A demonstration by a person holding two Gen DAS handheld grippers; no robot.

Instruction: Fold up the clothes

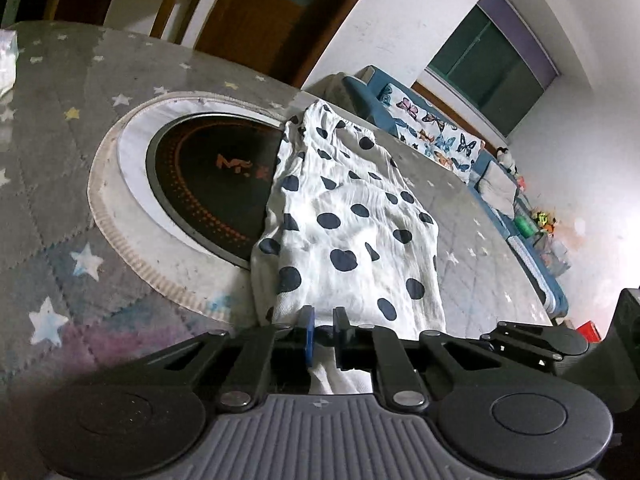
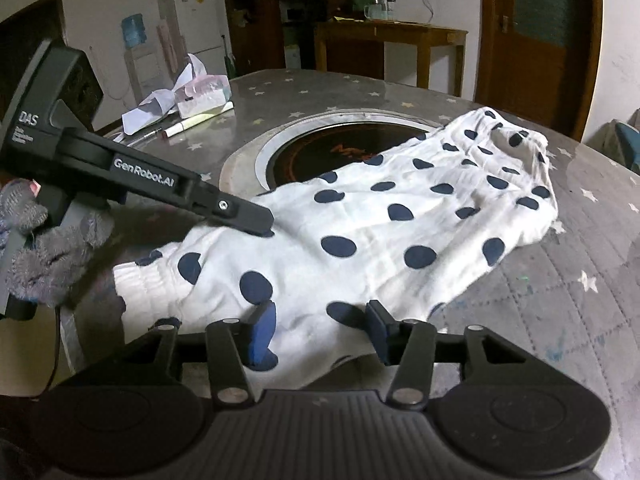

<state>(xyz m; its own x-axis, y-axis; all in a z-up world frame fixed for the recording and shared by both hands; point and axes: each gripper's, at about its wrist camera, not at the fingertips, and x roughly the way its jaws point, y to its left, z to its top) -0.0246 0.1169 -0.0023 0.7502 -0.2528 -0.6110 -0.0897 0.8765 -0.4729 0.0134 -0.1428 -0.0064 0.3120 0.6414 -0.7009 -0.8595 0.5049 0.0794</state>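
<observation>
A white garment with navy polka dots (image 1: 352, 224) lies stretched across the grey star-patterned table cover (image 1: 60, 152), partly over a round black cooktop (image 1: 216, 184). My left gripper (image 1: 323, 322) is shut on the garment's near edge, with the cloth pinched between the blue pads. In the right wrist view the garment (image 2: 400, 216) fills the middle. The left gripper (image 2: 260, 224), held by a grey-gloved hand (image 2: 44, 256), bites its left edge. My right gripper (image 2: 320, 326) stands open at the near hem, which lies loose between its spread fingers.
Crumpled papers, a tissue pack (image 2: 200, 96) and a pen (image 2: 192, 122) sit at the table's far left. The cooktop's white ring (image 2: 264, 152) lies beside the garment. A wooden side table (image 2: 392, 36) and a door stand behind. A blue sofa (image 1: 440, 132) runs along the right wall.
</observation>
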